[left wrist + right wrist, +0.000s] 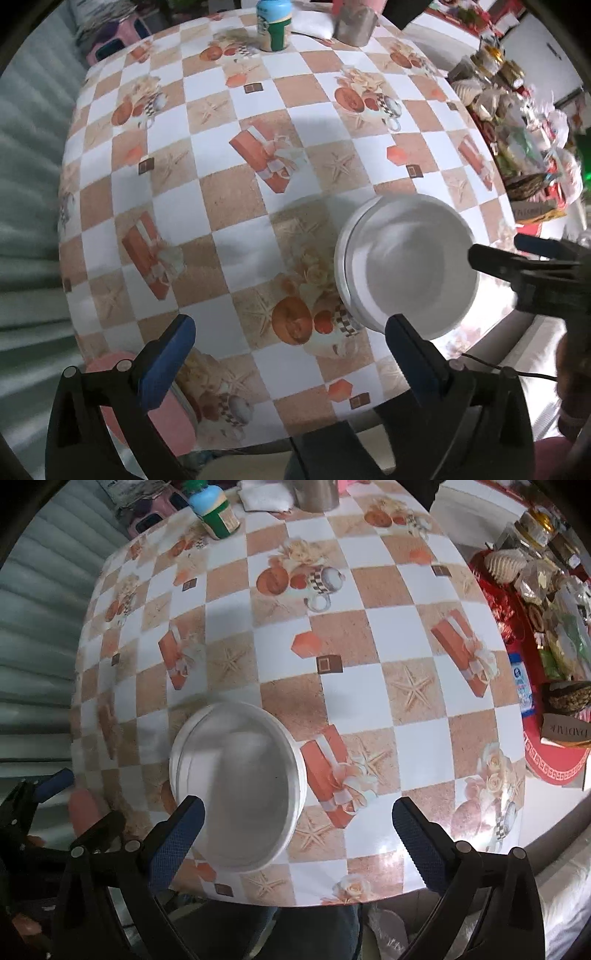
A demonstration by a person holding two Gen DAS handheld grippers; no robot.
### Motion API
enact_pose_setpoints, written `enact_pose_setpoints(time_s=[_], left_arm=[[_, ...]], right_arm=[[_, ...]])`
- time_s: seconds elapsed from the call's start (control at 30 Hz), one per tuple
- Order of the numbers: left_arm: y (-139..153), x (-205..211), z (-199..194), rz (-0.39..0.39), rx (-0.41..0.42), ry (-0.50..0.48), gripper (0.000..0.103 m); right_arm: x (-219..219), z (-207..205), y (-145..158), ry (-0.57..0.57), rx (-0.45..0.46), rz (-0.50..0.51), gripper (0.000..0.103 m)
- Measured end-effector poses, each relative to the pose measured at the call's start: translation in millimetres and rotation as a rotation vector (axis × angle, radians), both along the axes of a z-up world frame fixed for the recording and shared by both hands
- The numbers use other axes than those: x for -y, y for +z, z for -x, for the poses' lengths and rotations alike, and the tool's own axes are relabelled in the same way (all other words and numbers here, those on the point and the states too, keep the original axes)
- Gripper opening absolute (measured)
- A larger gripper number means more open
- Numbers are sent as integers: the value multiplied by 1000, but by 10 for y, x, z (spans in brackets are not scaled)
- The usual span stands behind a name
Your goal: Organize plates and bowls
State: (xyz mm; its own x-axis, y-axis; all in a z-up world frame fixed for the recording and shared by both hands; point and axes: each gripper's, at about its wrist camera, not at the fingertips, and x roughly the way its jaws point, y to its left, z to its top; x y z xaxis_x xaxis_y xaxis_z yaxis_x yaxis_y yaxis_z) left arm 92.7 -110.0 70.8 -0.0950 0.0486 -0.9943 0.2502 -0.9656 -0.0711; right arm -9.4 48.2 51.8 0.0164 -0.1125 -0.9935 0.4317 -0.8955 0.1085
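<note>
A stack of white bowls [406, 266] sits on the checked tablecloth near the table's front edge; it also shows in the right wrist view [240, 786]. A pink plate [166, 417] lies at the front left corner, partly under my left gripper's finger; its edge shows in the right wrist view [83, 808]. My left gripper [291, 354] is open and empty, above the table left of the bowls. My right gripper [299, 834] is open and empty, its left finger over the bowls' near rim. The right gripper also appears at the right edge of the left wrist view [524, 254].
A green bottle with a blue cap [273, 24] and a metal pot [354, 26] stand at the table's far side. A red tray with packaged goods [546, 635] is beyond the table's right edge. The table [332, 686] has a checked cloth.
</note>
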Motion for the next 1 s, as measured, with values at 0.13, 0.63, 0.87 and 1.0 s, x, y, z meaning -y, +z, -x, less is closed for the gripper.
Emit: enact_pose_setpoints(time_s=[0.13,0.63,0.87,1.0], left_arm=[[49,44,-42,23,10,0,103],[14,226,-240,58,83,30,103],[30,181,-154,71,71,7,103],[34,92,-13,68,51,-7,103]], right_arm=[[-75,55,-156,-52,-7,-75,102],[46,-88,-915,20,86,-209,102],[153,-29,-929,56,71,-174,102],[67,45,-667,52,44,-121,102]])
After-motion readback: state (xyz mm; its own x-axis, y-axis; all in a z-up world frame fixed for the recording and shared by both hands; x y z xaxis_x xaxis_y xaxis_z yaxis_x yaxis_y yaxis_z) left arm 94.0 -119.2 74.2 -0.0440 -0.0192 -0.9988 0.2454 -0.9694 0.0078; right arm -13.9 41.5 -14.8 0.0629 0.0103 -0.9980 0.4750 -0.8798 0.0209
